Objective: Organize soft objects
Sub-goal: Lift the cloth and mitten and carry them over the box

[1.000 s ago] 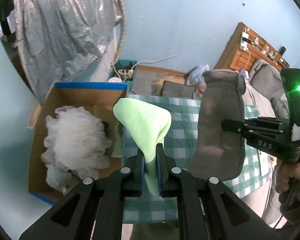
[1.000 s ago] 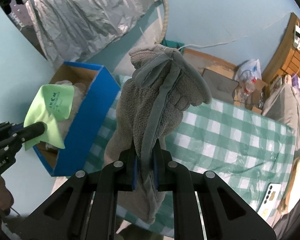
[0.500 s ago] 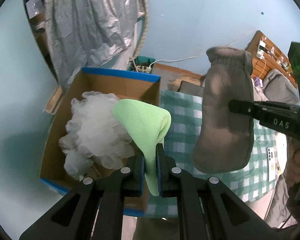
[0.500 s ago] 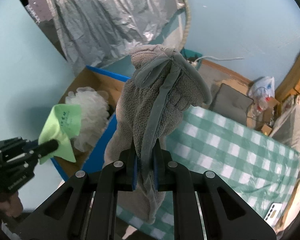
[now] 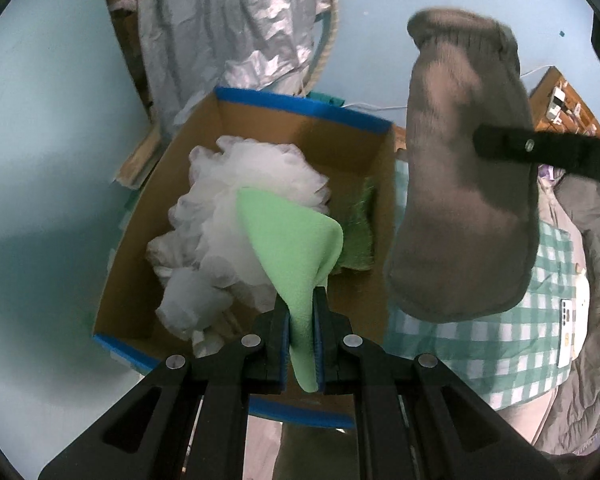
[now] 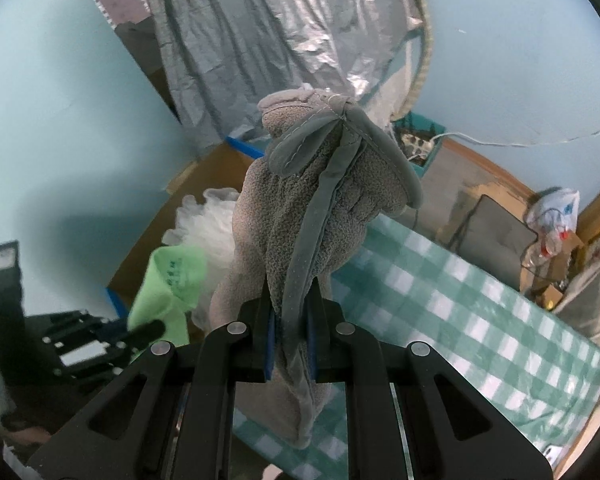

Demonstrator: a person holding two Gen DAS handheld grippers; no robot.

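Over on the left sits the cardboard box (image 5: 342, 148) with its blue-taped rim, and inside it a white mesh bath pouf (image 5: 220, 216) fills most of the floor, with a green scrubby pad (image 5: 358, 236) tucked against the right wall. The left gripper (image 5: 301, 344) hangs above the box's near half, its jaws pinched down to a narrow slit on a light green cloth (image 5: 290, 248), which stands up out of the jaws in a soft cone over the pouf. To the right, the right gripper (image 6: 290, 344) is clamped just as tight on a grey fleece mitten (image 6: 320, 208), held in the air beside the box's right wall, above the edge of the green checked tablecloth (image 6: 480, 304). A white phone (image 5: 568, 332) lies on that cloth at the far right.
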